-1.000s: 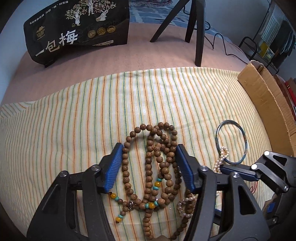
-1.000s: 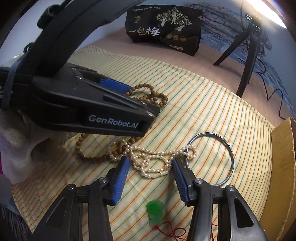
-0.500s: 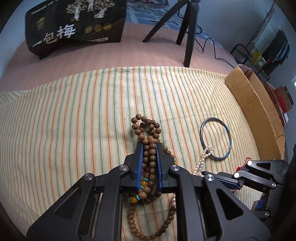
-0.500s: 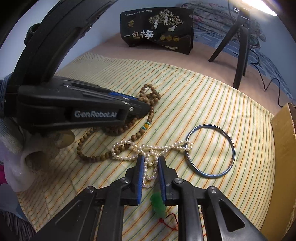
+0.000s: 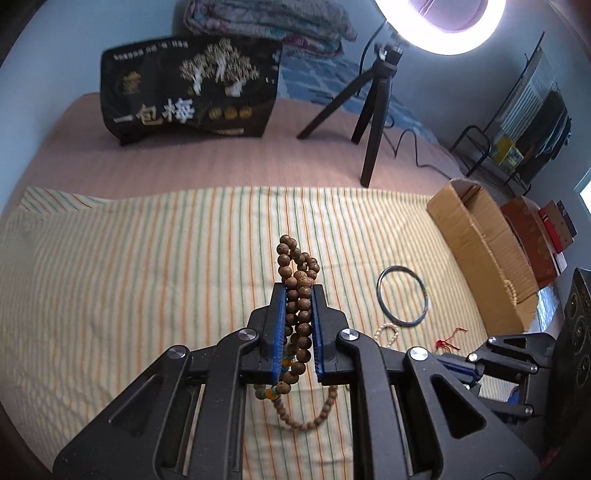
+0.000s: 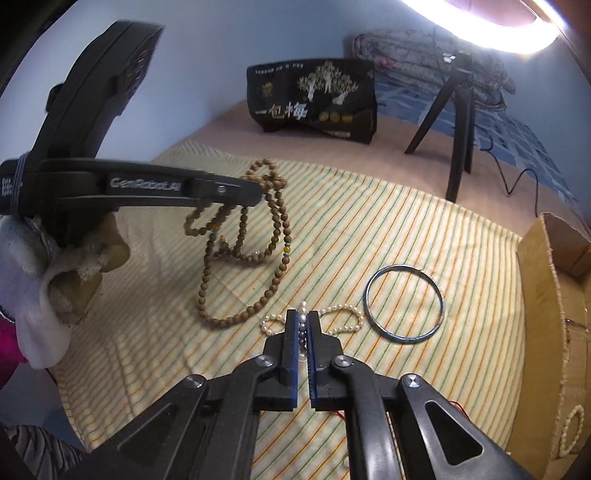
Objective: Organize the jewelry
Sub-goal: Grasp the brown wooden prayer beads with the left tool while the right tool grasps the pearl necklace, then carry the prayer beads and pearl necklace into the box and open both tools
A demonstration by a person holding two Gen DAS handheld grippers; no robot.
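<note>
1. Striped cloth (image 5: 147, 277) covers the bed in the left wrist view. Far ahead of the left claw (image 5: 298, 291) stand a black bag (image 5: 192, 88) and a tripod (image 5: 369, 110) under a bright ring light (image 5: 439, 26). The left claw's blue pads are pressed tight on a bunch of wooden beads (image 5: 297, 306). Some beads stick out past the tips, and more hang in a loop below the claw. To its right, a blue bangle (image 5: 403, 297) lies flat on the cloth. A small bit of the pearl necklace (image 5: 386, 330) shows just beside the claw's right side. A red cord (image 5: 448, 338) lies farther right, near the right claw (image 5: 458, 369), which peeks in low at the edge. A cardboard box (image 5: 480, 247) sits beyond the bangle.

2. Only the right wrist view shows the beads lifted up. They hang in long loops from the left claw (image 6: 255, 194), and the lowest loop reaches down to the cloth (image 6: 369, 229). A gloved hand (image 6: 55, 266) holds that claw on the left. The right claw (image 6: 302, 317) is squeezed on the pearl necklace (image 6: 341, 317), and pearl loops lie on the cloth to both sides of its tips. The bangle (image 6: 404, 301) lies just right of the pearls. The box (image 6: 546, 295) is farther right. The bag (image 6: 314, 99) and tripod (image 6: 458, 110) stand far ahead.
</note>
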